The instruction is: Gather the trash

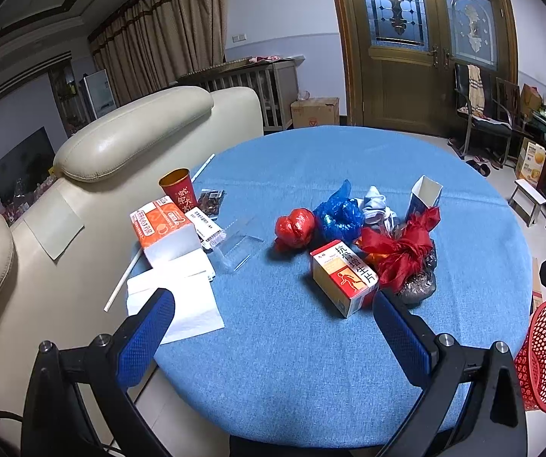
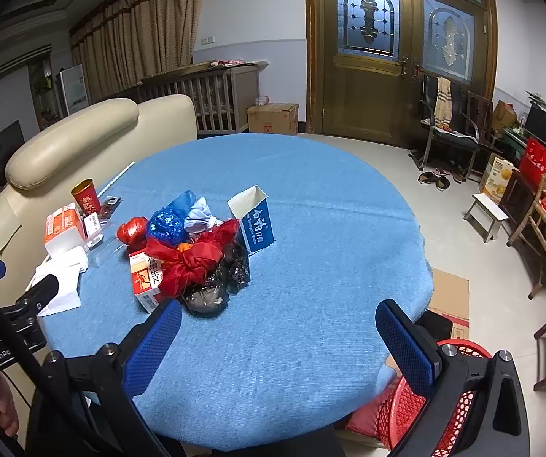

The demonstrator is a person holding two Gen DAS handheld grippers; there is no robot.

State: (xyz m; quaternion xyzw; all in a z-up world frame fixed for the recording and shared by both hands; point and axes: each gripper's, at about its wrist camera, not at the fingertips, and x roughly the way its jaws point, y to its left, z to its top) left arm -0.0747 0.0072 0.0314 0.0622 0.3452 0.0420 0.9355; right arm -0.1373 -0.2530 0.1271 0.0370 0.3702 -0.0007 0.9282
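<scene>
Blue-padded, your left tool (image 1: 273, 327) and right tool (image 2: 278, 337) both gape wide and empty over the bench (image 1: 311, 381) near edge, presumably ready to reach. Just beside your right, below the rim, waits a red mesh basket (image 2: 459, 346), likely for the trash. Farther in, mid-bench, crumpled bags and boxes form the trash heap (image 1: 364, 236).
</scene>
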